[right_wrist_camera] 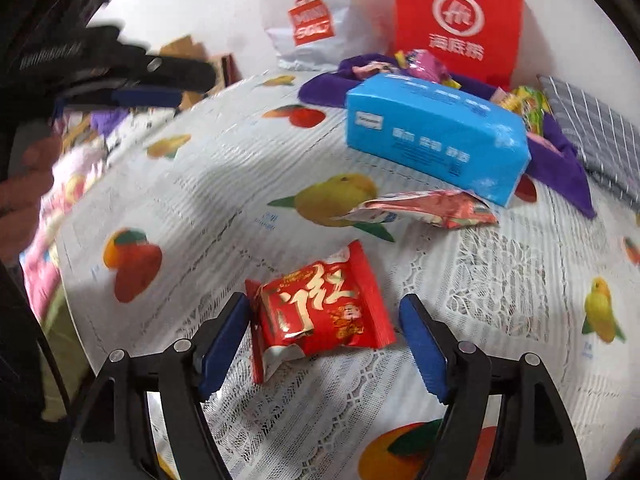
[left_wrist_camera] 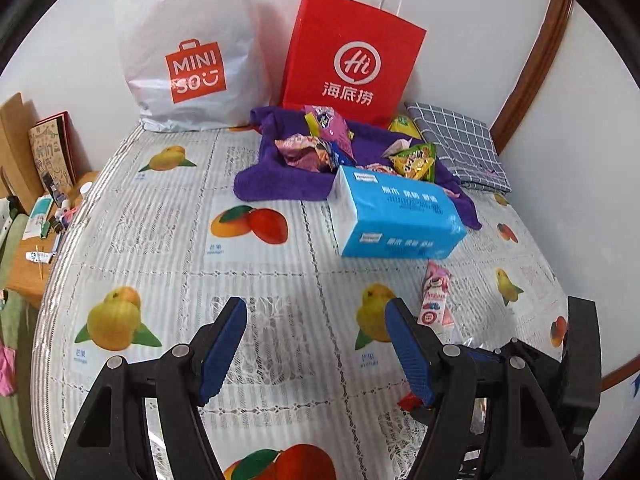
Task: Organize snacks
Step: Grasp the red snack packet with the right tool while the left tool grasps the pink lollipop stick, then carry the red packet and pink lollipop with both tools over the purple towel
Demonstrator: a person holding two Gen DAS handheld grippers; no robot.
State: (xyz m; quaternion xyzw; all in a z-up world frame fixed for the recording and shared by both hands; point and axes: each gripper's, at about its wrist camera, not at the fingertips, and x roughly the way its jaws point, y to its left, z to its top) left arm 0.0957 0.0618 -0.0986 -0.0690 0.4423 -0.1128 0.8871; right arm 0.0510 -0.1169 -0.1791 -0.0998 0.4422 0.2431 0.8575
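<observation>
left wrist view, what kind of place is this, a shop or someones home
Most likely a home, perhaps a dining or side table against a wall. A fruit-print tablecloth covers it, two used shopping bags, white and red, lean on the wall, and a cluttered wooden desk stands beside it.

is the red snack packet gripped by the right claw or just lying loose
Lying loose. The red snack packet rests flat on the tablecloth between the right claw's open fingers, with a gap visible at the right pad.
</observation>
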